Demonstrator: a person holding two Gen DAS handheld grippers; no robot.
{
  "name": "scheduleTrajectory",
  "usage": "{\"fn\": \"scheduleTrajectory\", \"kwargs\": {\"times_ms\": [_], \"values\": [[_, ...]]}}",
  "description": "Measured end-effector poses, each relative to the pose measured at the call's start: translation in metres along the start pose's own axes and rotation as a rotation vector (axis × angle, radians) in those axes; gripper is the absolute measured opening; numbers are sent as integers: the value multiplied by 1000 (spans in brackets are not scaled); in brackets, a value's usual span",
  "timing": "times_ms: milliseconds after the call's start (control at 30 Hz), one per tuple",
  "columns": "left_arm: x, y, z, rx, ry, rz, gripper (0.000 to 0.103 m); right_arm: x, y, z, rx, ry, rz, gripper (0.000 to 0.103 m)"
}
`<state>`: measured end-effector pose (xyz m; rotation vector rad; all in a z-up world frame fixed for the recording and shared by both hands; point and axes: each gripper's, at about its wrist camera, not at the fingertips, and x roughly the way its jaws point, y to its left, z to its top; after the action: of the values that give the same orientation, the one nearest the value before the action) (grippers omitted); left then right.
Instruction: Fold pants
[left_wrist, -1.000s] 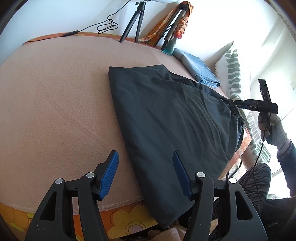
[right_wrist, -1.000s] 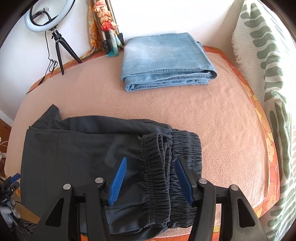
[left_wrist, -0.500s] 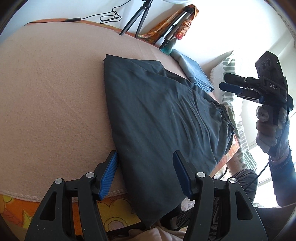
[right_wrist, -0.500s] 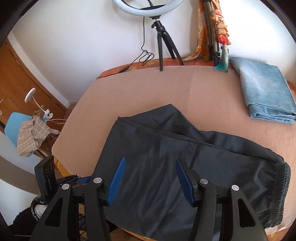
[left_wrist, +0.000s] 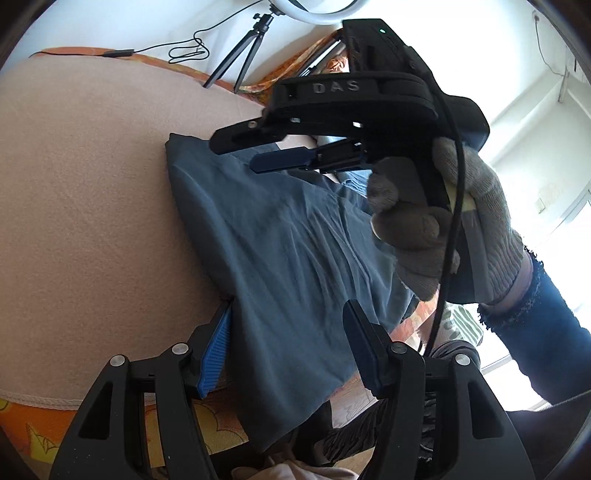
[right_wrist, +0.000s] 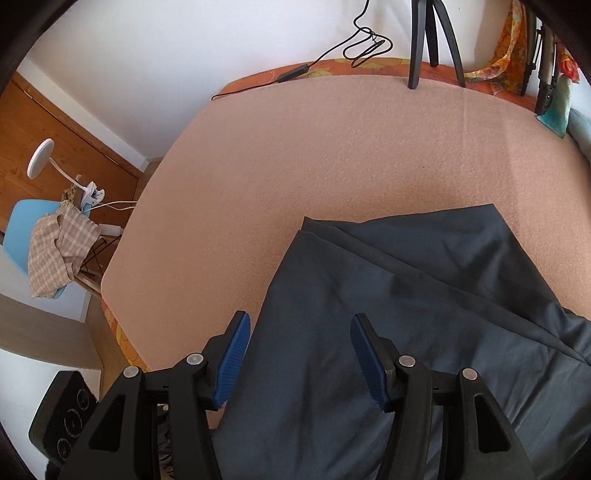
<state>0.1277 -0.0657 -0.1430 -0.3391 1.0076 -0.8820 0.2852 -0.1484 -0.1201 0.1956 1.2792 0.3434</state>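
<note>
Left tongs: I see them half open, empty, over the pants' hem.
Right tongs: half open, empty, above them.
Pants: flat on the bed.
Beyond: tripod.

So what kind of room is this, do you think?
Probably a bedroom at home used for filming: dark pants on a bed with a pink blanket, a tripod against the wall, a chair beside it.

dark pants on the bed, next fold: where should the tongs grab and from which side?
Probably the leg-hem end of the dark pants, at its two corners, coming in from the near bed edge. That end lies flat and partly overhangs the pink blanket, so a pad can slip under it. Both right tongs and left tongs are open.
</note>
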Motion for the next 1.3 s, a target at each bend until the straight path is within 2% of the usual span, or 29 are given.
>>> {"fn": "scheduleTrajectory", "kwargs": {"times_ms": [133,267,433,500,600,733,833,967,1067,1133,1167,1200,1300], "values": [[3,-4,0,9,1,-2,58,27,15,23,-11,92,-76,59],[3,-7,-1,7,-5,-11,58,49,38,35,-81,150,-188,59],[4,-11,-1,26,1,-11,58,74,65,33,-225,249,-327,59],[4,-12,-1,36,2,-8,58,80,69,28,-263,268,-357,59],[1,-16,-5,44,1,-4,58,80,69,27,-251,263,-338,51],[1,-17,-5,46,2,25,58,72,60,25,-238,228,-343,17],[0,-17,-10,53,0,69,58,64,52,20,-218,189,-300,4],[4,-12,-13,37,31,127,59,45,39,13,-149,115,-224,0],[11,-8,-19,22,66,122,57,29,29,11,-100,72,-164,0],[13,-13,-22,48,64,120,46,17,23,10,-77,43,-136,0],[13,-17,-23,64,64,111,31,12,19,10,-67,32,-126,0],[12,-20,-24,77,60,101,22,6,10,9,-59,21,-115,0],[8,-31,-25,118,19,91,15,-8,2,8,-50,-7,-92,0]]}}
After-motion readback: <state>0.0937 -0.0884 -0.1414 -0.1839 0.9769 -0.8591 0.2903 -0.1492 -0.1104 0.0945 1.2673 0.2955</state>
